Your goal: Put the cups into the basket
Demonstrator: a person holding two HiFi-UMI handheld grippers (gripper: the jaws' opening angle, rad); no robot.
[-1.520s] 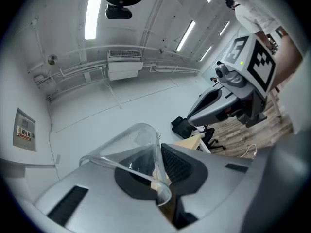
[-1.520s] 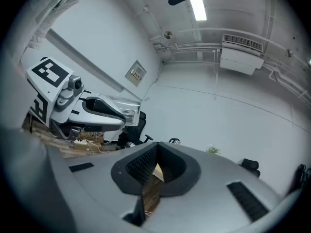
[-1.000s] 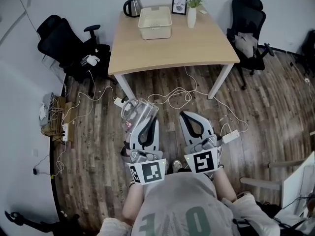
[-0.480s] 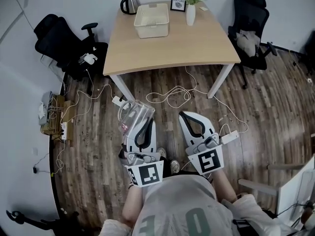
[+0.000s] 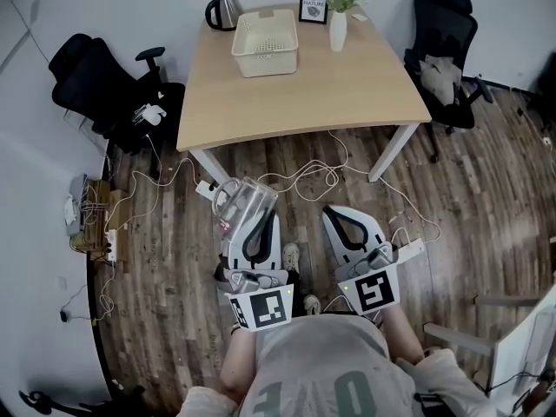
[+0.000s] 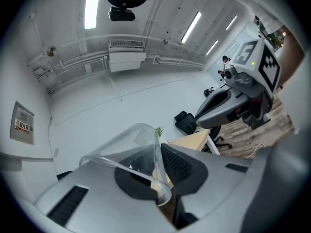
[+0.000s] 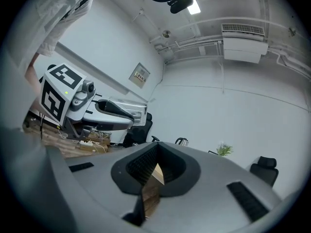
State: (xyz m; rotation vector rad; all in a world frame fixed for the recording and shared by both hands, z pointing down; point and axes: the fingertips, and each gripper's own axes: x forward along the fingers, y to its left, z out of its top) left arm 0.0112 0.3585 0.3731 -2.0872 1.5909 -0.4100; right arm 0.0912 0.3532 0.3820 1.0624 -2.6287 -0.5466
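A clear plastic cup (image 5: pixel 240 200) lies tilted on its side in my left gripper (image 5: pixel 251 213), which is shut on its wall; up close the cup (image 6: pixel 130 152) sits across that gripper's (image 6: pixel 160 181) jaws. My right gripper (image 5: pixel 345 218) is beside it, level, its jaws closed with nothing between them (image 7: pixel 151 171). From the right gripper view the left gripper (image 7: pixel 104 111) and its cup (image 7: pixel 130 107) show off to the left. The cream basket (image 5: pixel 265 42) stands at the far side of the wooden table (image 5: pixel 304 89), well ahead of both grippers.
On the table's far edge stand a kettle (image 5: pixel 219 11), a framed picture (image 5: pixel 313 5) and a white vase with a plant (image 5: pixel 339 24). Black office chairs flank the table at left (image 5: pixel 95 85) and right (image 5: pixel 447 50). White cables (image 5: pixel 300 176) trail on the wooden floor ahead.
Both grippers have moved forward over the floor toward the table, the cup still held in the left one. The table now sits slightly nearer and more to the left in view.
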